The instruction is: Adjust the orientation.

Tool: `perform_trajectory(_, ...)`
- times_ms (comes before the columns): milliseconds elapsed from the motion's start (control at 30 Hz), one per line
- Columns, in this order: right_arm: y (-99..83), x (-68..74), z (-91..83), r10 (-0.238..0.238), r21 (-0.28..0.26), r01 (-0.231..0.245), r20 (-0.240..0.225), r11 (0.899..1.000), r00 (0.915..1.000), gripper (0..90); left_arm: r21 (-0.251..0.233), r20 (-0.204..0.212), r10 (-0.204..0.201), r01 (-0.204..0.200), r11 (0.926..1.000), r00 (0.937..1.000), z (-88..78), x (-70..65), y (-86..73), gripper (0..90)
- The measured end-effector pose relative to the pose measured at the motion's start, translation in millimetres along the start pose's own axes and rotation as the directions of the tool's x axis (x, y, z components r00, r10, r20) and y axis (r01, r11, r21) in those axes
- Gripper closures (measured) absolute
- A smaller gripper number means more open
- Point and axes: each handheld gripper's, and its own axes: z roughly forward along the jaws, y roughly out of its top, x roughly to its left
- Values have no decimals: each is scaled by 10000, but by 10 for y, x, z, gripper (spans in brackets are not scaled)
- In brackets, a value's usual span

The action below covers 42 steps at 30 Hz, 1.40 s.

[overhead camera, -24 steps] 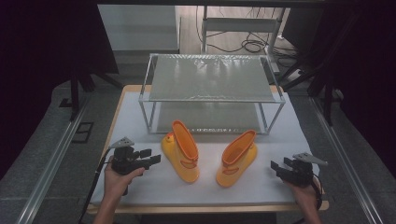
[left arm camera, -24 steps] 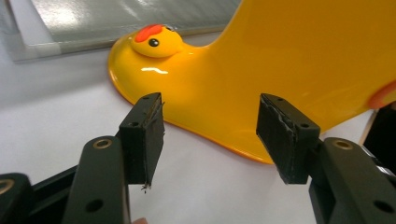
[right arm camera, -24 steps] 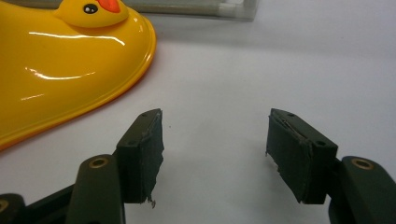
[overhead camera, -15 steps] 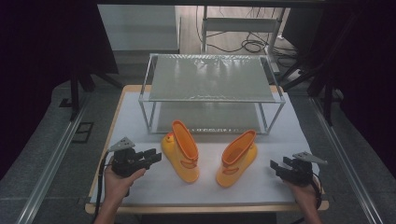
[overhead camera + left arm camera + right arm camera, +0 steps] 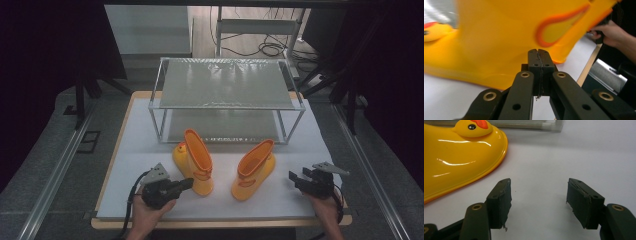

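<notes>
Two yellow boots stand on the white mat in front of the wire shelf (image 5: 227, 102), and I take the shelf as my landmark. Going from the left: my left gripper (image 5: 186, 184) sits low, in front of the shelf's left half, jaws pressed together with nothing between them. Its tips are just short of the left boot (image 5: 196, 162), at the heel side; in the left gripper view the boot wall (image 5: 506, 37) looms just past the closed tips. That boot's long axis runs toe toward the shelf. The right boot (image 5: 254, 169) stands just beside it, toe toward me. My right gripper (image 5: 296, 178) lies well clear of it, jaws wide apart and empty over bare mat (image 5: 544, 165). Judgement: left is nearer, but must open first. Open room lies between boots and shelf.
</notes>
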Motion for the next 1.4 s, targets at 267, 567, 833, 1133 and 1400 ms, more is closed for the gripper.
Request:
perform_trajectory(267,1,-10,-1,20,2,-21,32,10000,10000,362,230,328,529,-536,9983,9981,296,-319,-74,898)
perform_trajectory(567,-2,-17,-9,53,24,-53,18,10000,10000,361,-46,-1046,822,-831,9965,9911,684,-438,-94,898)
perform_trajectory(833,-4,-22,-13,67,-16,-66,70,10000,10000,360,-189,-1637,678,-718,9972,9842,639,-378,-144,898)
perform_trajectory(1133,-3,-47,-18,170,-1,-170,100,9999,9998,358,-433,-1664,124,-199,9989,9860,408,-292,-298,898)
perform_trajectory(1400,4,-60,-7,173,36,-173,118,9998,9998,356,-825,-1708,-690,556,9950,9829,39,-100,-482,885)
